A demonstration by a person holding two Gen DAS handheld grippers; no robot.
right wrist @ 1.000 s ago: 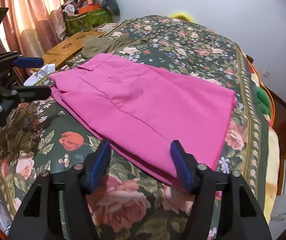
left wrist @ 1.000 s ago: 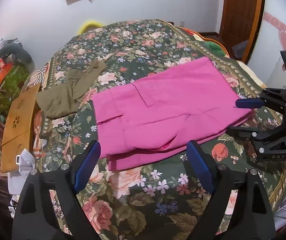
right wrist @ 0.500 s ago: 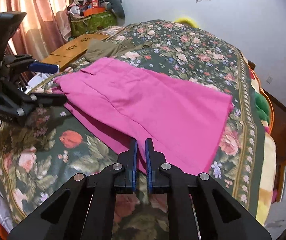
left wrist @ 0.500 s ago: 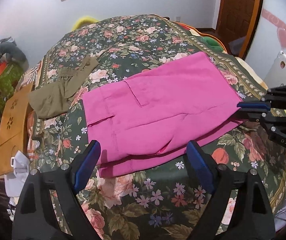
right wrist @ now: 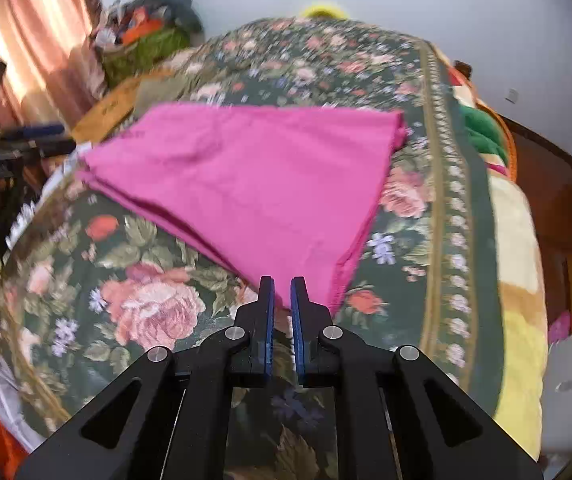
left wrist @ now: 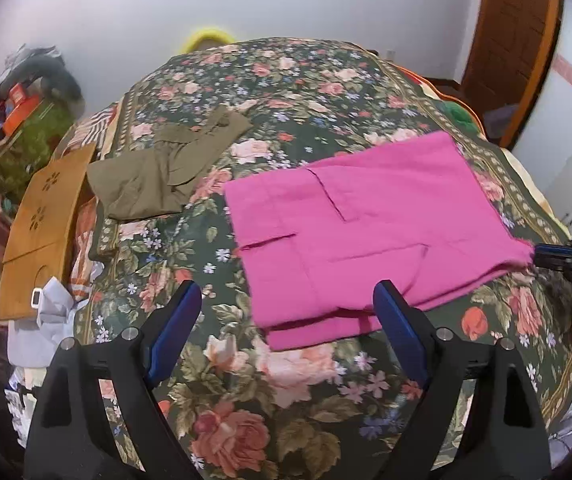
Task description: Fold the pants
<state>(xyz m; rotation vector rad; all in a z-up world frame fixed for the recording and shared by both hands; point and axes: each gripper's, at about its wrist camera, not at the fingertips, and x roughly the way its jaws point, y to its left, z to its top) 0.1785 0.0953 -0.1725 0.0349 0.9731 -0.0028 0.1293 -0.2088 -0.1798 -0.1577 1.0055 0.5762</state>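
Folded pink pants (left wrist: 370, 228) lie flat on the floral bedspread (left wrist: 270, 384); they also show in the right wrist view (right wrist: 254, 184). My left gripper (left wrist: 286, 320) is open and empty, hovering just short of the pants' near edge. My right gripper (right wrist: 282, 288) is shut on the near corner of the pants and lifts it slightly. It shows at the right edge of the left wrist view (left wrist: 546, 254), at the pants' corner. The left gripper appears at the far left of the right wrist view (right wrist: 34, 138).
Olive-green pants (left wrist: 166, 172) lie on the bed to the left of the pink ones. A wooden lap table (left wrist: 46, 216) and white clothes (left wrist: 50, 308) sit off the bed's left side. A door (left wrist: 514, 48) stands at the back right.
My right gripper closed on the pants' corner and has pulled it, shifting and stretching the pants. My left gripper stayed open and drew back a little to the left.
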